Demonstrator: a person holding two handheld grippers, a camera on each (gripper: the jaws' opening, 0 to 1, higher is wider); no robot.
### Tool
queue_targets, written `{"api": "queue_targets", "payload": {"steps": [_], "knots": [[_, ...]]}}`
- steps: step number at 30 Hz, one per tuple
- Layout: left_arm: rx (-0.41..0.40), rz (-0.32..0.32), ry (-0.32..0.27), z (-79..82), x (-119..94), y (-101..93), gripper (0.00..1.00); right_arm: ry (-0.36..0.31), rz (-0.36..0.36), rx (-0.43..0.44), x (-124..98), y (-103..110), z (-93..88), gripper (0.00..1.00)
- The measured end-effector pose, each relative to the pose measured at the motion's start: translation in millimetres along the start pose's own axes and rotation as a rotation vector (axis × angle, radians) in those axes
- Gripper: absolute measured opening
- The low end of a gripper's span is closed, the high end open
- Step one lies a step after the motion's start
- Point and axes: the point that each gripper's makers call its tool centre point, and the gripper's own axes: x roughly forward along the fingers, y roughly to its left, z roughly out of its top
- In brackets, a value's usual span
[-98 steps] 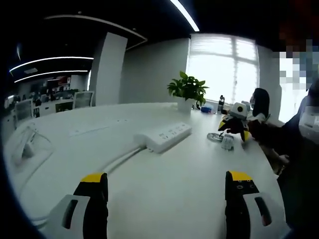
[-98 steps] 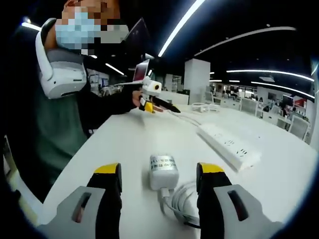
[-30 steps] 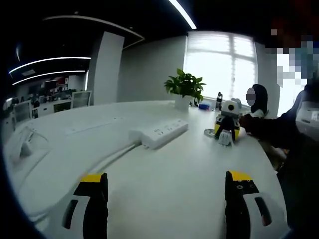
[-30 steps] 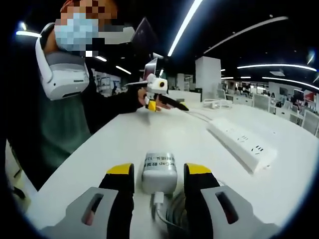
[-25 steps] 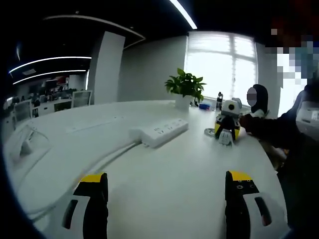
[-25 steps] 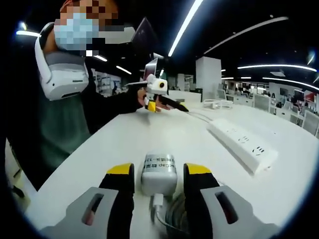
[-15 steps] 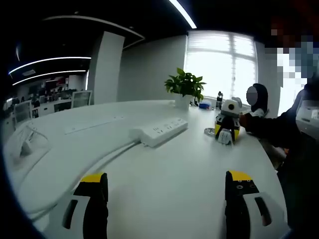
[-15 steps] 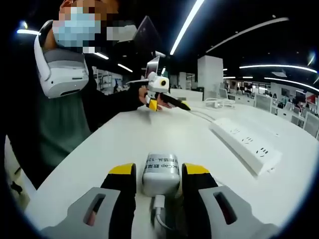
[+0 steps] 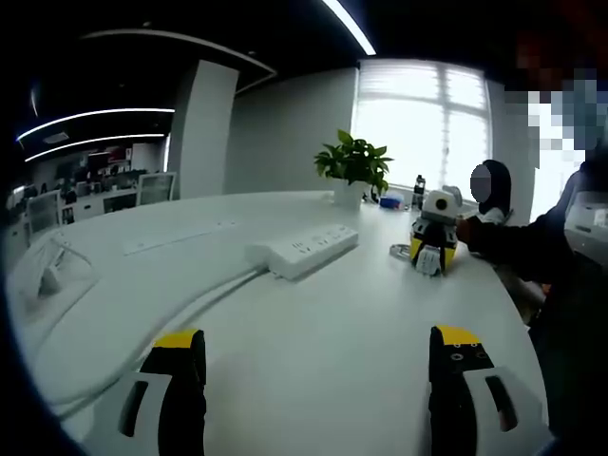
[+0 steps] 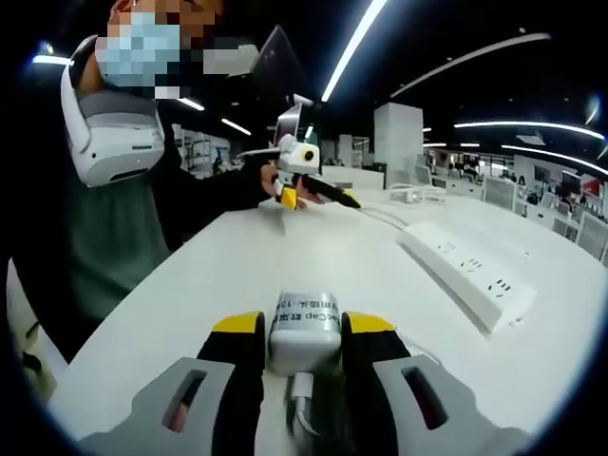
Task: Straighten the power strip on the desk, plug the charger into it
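The white power strip [image 9: 304,251] lies at an angle mid-desk, its cable [image 9: 180,309] curving toward the near left. My left gripper [image 9: 318,366] hovers over bare desk well short of it, open with nothing between its fingers. The right gripper [image 9: 433,233] appears past the strip, to its right. In the right gripper view, my right gripper [image 10: 302,337] is shut on the white charger [image 10: 304,318], whose cable [image 10: 302,391] trails back between the jaws. The power strip [image 10: 465,271] lies to its right, and the left gripper [image 10: 302,171] is held up at the far side.
A potted plant [image 9: 356,166] and a bottle [image 9: 421,197] stand by the window at the desk's far edge. A person [image 10: 114,190] in a dark sleeve stands at the desk's left edge in the right gripper view. A white cable bundle [image 9: 47,275] lies far left.
The right jaws have come together from either side of the charger and now press on it. The left gripper has stayed almost still.
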Motion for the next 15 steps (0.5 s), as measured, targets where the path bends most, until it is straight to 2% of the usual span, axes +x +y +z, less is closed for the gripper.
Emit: {"api": "queue_targets", "payload": {"steps": [6,15], "knots": [[-0.002,-0.004,-0.003,-0.5,0.3,-1.6,0.99,-0.010,-0.035,0.022,0.0,-4.0,1.3,0.32],[-0.004,0.001,-0.006,-2.0,-1.3,-0.6,0.99,0.015,-0.072,0.010,1.6,-7.4,-2.2,0.31]]}}
